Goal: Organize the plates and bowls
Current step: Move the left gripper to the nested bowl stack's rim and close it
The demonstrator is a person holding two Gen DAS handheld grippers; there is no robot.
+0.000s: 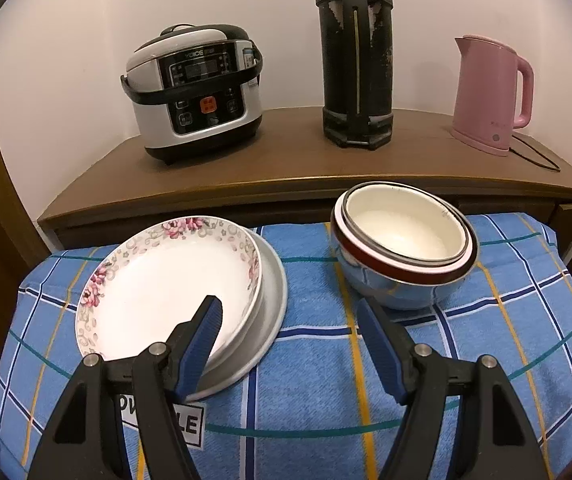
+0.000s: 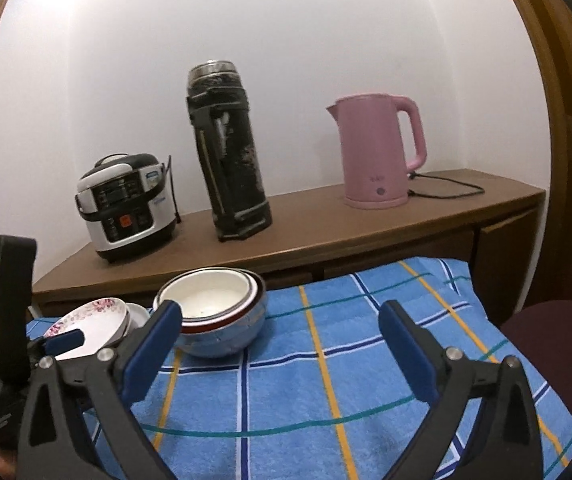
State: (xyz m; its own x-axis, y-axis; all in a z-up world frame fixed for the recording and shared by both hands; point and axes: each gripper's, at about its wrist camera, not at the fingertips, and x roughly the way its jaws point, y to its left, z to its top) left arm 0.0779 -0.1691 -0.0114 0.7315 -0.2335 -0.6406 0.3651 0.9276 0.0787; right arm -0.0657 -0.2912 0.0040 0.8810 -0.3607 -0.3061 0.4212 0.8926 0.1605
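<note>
A floral-rimmed white plate [image 1: 165,280] rests on a grey metal plate [image 1: 275,280] at the left of the blue checked cloth [image 1: 326,400]. To their right stands a stack of nested bowls [image 1: 402,236], cream inside a red-rimmed one inside a pale blue one. My left gripper [image 1: 289,306] is open just above the cloth, its left finger over the plates' near edge, its right finger close to the bowls, gripping nothing. In the right wrist view my right gripper [image 2: 281,312] stands wide open and empty, the bowls [image 2: 209,300] just behind its left finger and the floral plate [image 2: 89,320] further left.
A wooden sideboard [image 1: 298,152] behind the cloth carries a rice cooker [image 1: 193,92], a tall black thermos [image 1: 356,72] and a pink kettle [image 1: 490,92] with its cord. A dark round seat [image 2: 558,340] sits at the cloth's right edge. The cloth's right half [image 2: 366,360] is bare.
</note>
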